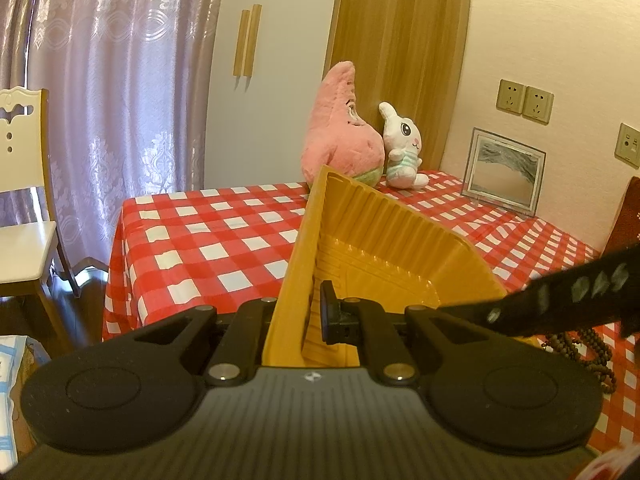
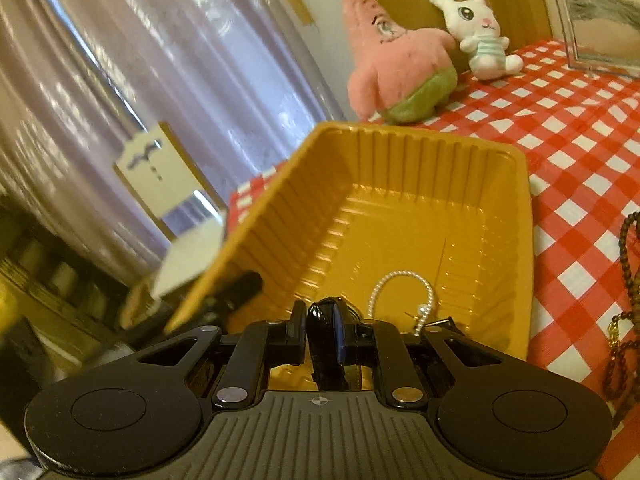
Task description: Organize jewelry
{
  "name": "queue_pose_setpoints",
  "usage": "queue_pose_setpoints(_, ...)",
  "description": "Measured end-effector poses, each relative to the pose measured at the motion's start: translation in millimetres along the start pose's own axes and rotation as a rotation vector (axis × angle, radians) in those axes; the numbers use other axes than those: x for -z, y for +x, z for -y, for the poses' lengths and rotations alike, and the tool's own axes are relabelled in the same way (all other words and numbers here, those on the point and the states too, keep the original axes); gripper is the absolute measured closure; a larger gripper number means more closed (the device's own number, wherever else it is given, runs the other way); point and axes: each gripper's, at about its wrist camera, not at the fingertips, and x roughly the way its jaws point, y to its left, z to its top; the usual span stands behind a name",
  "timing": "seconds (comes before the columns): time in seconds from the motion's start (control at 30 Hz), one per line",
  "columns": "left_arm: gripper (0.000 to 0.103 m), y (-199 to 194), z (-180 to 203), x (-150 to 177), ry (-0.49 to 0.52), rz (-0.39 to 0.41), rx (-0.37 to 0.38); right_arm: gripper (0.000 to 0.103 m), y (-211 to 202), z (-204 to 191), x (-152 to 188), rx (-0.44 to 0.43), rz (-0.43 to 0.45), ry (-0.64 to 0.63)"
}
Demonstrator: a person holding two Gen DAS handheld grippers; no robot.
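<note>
Lilac patterned curtains (image 1: 120, 80) fill the room's far side, w/ a wood-grain panel (image 1: 400, 60) behind the desk. Desk wears a red-and-white checked cloth (image 1: 208, 240). At its back edge a pink plush starfish toy (image 1: 344, 128) leans beside a small white plush rabbit (image 1: 402, 148), and a clear-framed picture (image 1: 504, 172) stands against the wall. White wooden chair (image 1: 24, 200) sits off to the side by the curtains.

Nearest me is the gold ribbed plastic tray (image 2: 400, 208), tilted up on one side. My left gripper (image 1: 296, 316) is clamped tight on its side wall, rim running between the pads. My right gripper (image 2: 322, 340) sits low over the tray's near edge, jaws narrow, pinched on a glossy black object (image 2: 322, 332); can't tell exactly what it is.

Inside the tray, near the front, lies a small white pearl-bead bracelet (image 2: 404, 292) w/ a silver clasp, just beside my right gripper. Dark brown wooden bead strand (image 2: 624, 300) lies on the cloth outside the tray.
</note>
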Motion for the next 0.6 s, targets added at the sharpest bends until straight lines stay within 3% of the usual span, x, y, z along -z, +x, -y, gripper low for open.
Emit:
queue_pose_setpoints(0.17, 0.095, 0, 0, 0, -0.002, -0.005, -0.002, 0.084, 4, -4, 9, 0.018, -0.013, -0.05)
queue_pose_setpoints(0.23, 0.095, 0, -1, 2, -0.004, -0.008, -0.005, 0.053, -2, -5, 7, 0.003, 0.004, -0.054)
queue_pose_setpoints(0.27, 0.095, -1, -2, 2, -0.005, -0.008, -0.004, 0.046, -7, -5, 6, -0.003, 0.024, -0.054)
queue_pose_setpoints(0.47, 0.095, -1, -2, 2, -0.006, -0.009, -0.005, 0.044, -51, 5, 3, 0.0, 0.109, -0.007)
queue_pose_setpoints(0.6, 0.095, 0, -1, 2, -0.007, -0.011, -0.007, 0.044, -86, 16, 9, 0.058, 0.173, 0.01)
